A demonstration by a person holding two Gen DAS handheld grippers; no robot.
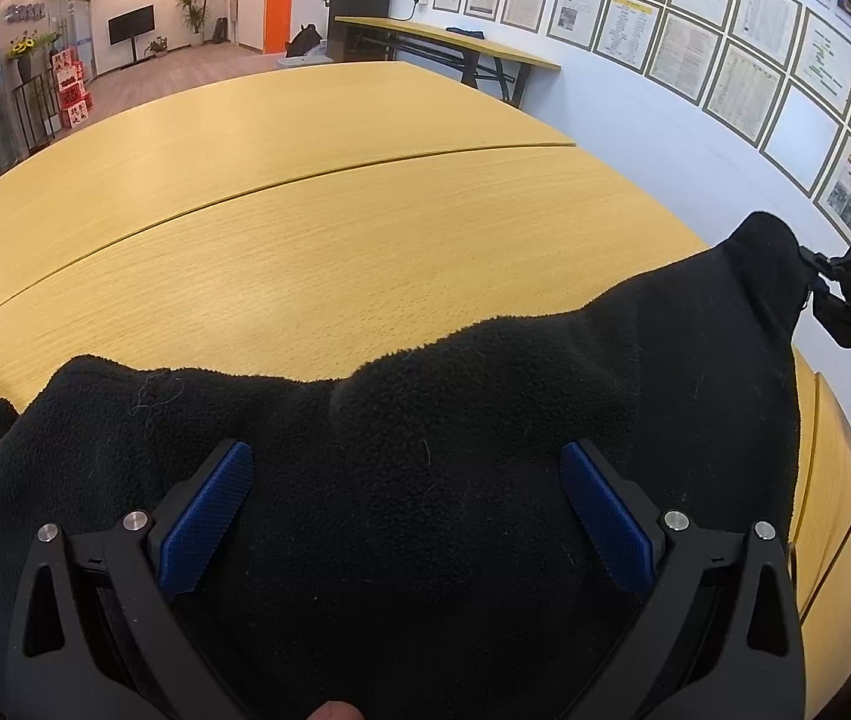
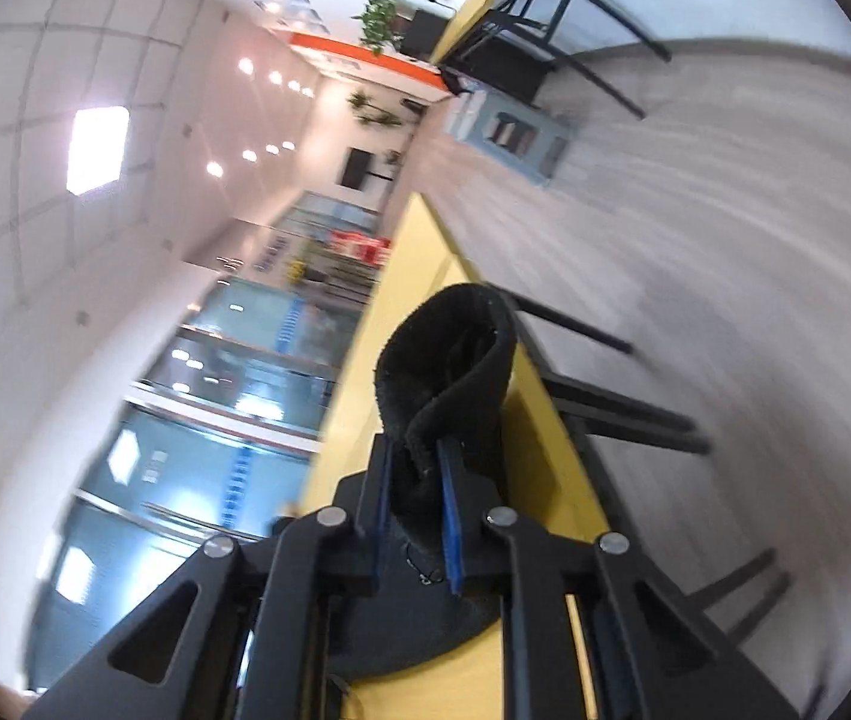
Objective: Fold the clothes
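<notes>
On the yellow wooden table (image 1: 317,252) lies a black fleece garment (image 1: 425,480), covering the table's near part and reaching to its right edge. Over the garment hovers the left gripper (image 1: 407,480), its blue pads (image 1: 209,516) wide apart, with cloth under them. At the table's right edge, the right gripper (image 2: 416,468) is closed on a raised end of the garment.

A black fleece garment (image 1: 425,480) lies bunched across the near part of the yellow wooden table (image 1: 305,240) — thick, fuzzy, flecked with lint. One end, a cuff-like tube (image 2: 449,360), is lifted off the tabletop — its opening curled.
</notes>
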